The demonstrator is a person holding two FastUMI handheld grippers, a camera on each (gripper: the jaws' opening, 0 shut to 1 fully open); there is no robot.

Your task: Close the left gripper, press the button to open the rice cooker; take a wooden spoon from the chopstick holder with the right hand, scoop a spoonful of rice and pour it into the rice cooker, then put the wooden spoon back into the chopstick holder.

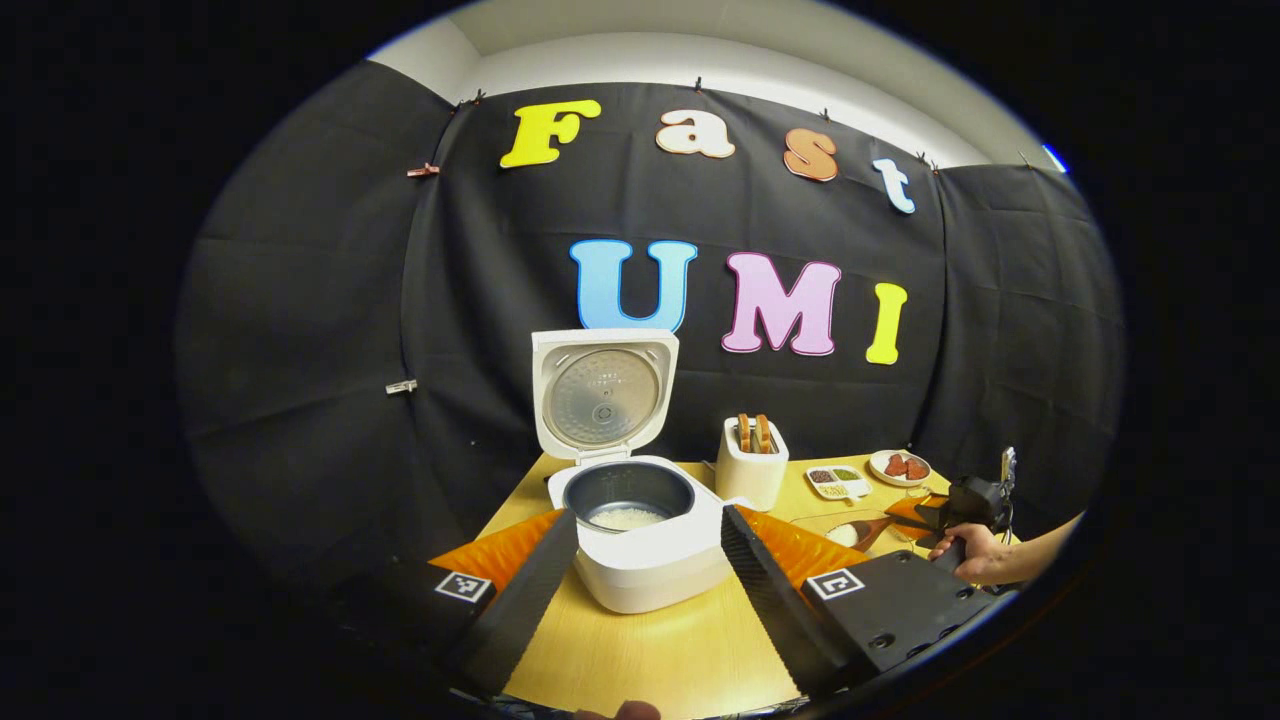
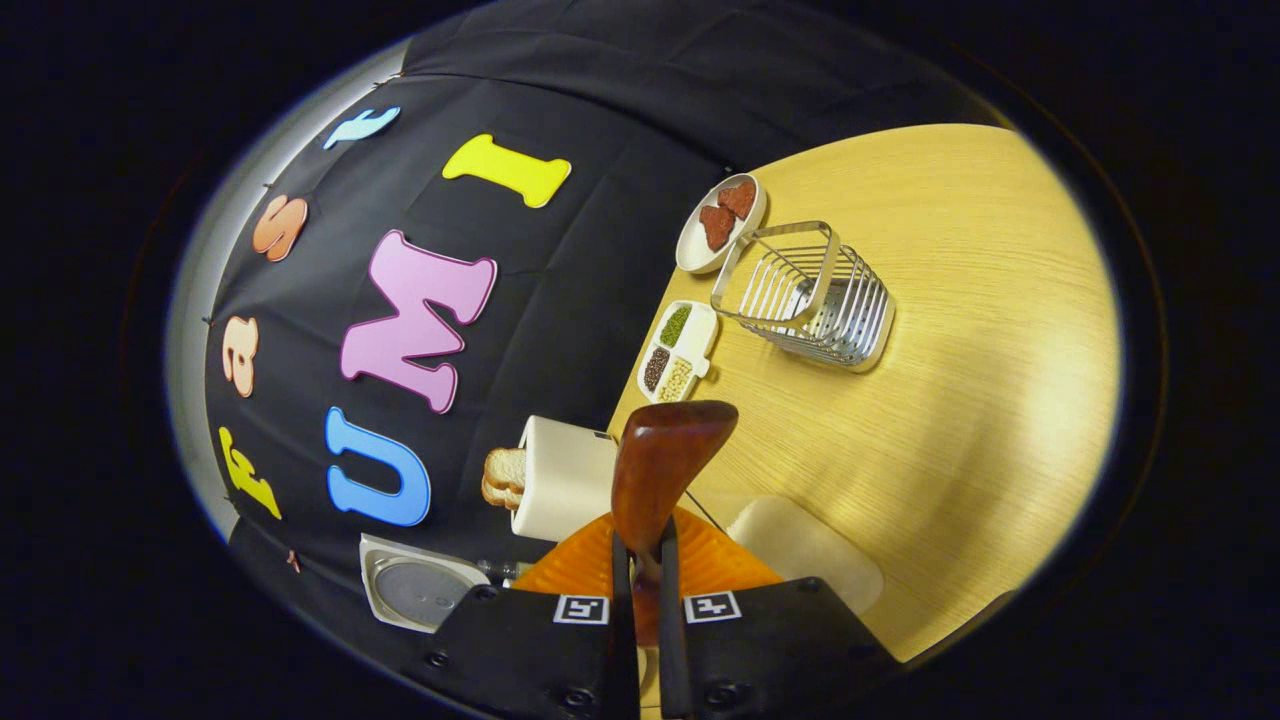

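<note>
Standing on a wooden table (image 1: 660, 650), left gripper view: rice cooker (image 1: 640, 540), lid upright, white rice in pot; toaster (image 1: 751, 465) holding bread. Left gripper (image 1: 650, 575) fingers apart. Right gripper view: right gripper (image 2: 647, 590) clamped on wooden spoon (image 2: 660, 460), bowl pointing forward along fingers; wire chopstick holder (image 2: 810, 295) tableward; sectioned dish (image 2: 678, 350) of grains.

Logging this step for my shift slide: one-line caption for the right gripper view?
Right gripper shut on wooden spoon, above the table near the chopstick holder.
</note>
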